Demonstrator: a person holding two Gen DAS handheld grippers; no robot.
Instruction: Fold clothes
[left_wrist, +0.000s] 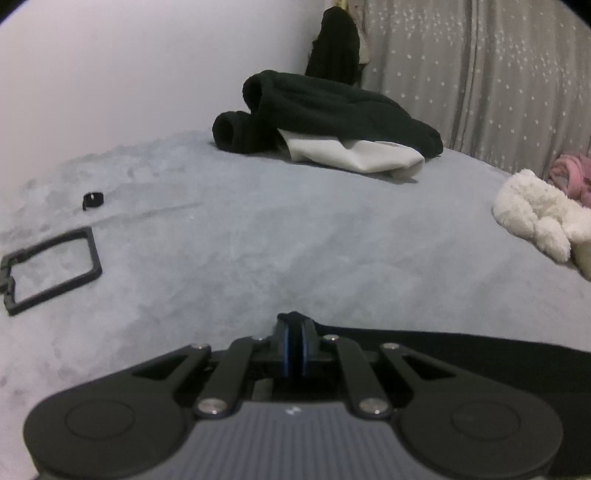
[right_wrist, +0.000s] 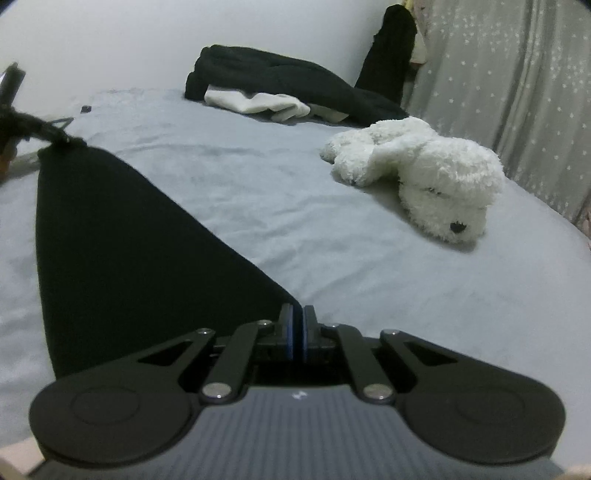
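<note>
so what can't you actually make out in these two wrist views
- Flat black garment: in the left wrist view only a strip shows; the left gripper hides the rest.
- White cloth: mostly buried under the heap of dark clothes, type unclear.
- Small black clip-like piece: too small and blurred to identify.
- Pink bundle: cut by the right edge.
- Right gripper: shut at the garment's corner; pinch point hidden.

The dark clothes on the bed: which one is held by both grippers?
The flat black cloth in front; the left gripper and the right gripper each pinch a corner. The black pile lies far behind, on a white garment, untouched.
</note>
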